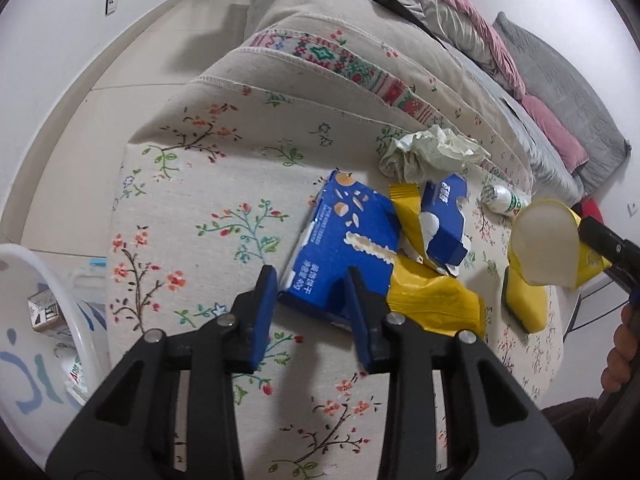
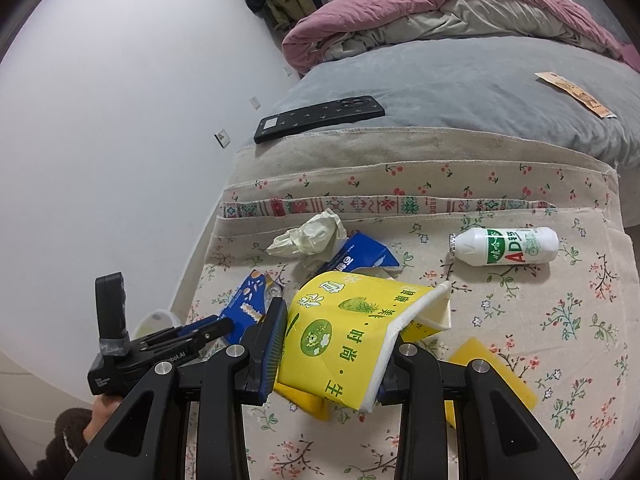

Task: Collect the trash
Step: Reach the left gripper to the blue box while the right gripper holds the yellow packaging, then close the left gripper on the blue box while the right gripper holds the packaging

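The cloth (image 2: 520, 320) is beige with red, green and blue flower sprigs; the paper cup (image 2: 344, 340) yellow with green print; the box (image 1: 340, 240) blue; the bottle (image 2: 506, 247) white, green-labelled; the quilt (image 2: 420, 4) pink.

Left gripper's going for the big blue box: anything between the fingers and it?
Nothing visible. The left gripper is open and already straddles the near end of the blue box. A yellow wrapper lies against the box's right side, beside the right finger.

Right tongs' far finger hidden behind yellow paper cup (image 2: 352, 336); white bin (image 1: 48, 344) cut off by frame edge.
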`<move>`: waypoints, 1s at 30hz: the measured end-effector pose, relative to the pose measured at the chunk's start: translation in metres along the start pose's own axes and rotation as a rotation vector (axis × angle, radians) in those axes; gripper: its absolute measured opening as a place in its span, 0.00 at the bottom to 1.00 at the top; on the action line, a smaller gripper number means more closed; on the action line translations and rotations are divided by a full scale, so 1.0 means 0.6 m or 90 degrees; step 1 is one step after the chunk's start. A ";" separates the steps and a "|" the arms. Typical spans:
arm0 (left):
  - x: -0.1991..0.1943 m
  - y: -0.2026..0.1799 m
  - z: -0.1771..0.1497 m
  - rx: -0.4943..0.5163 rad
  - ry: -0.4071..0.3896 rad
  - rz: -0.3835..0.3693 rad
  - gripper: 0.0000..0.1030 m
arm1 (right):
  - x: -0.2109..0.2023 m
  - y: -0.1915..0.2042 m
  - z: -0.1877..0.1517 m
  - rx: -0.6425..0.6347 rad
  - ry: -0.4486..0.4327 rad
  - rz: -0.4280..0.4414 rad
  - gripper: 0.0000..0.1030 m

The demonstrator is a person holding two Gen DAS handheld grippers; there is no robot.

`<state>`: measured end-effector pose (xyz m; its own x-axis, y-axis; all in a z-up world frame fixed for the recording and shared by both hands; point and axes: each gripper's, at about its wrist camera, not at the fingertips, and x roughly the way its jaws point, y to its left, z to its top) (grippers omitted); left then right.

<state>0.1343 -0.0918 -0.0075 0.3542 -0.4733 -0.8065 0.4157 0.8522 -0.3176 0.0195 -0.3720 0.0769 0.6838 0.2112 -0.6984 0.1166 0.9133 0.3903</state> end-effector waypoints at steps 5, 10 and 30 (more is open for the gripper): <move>0.016 -0.008 -0.010 0.018 0.022 0.007 0.69 | 0.004 0.005 -0.002 -0.003 0.004 0.001 0.35; 0.014 0.001 -0.006 -0.010 0.007 -0.022 0.50 | 0.004 0.005 -0.004 -0.004 0.007 -0.002 0.35; 0.019 -0.030 -0.014 0.064 0.013 0.003 0.62 | 0.007 0.007 -0.008 -0.004 0.011 0.000 0.35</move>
<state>0.1240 -0.1105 -0.0153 0.3392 -0.4638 -0.8184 0.4960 0.8274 -0.2633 0.0196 -0.3659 0.0727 0.6716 0.2169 -0.7084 0.1125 0.9152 0.3869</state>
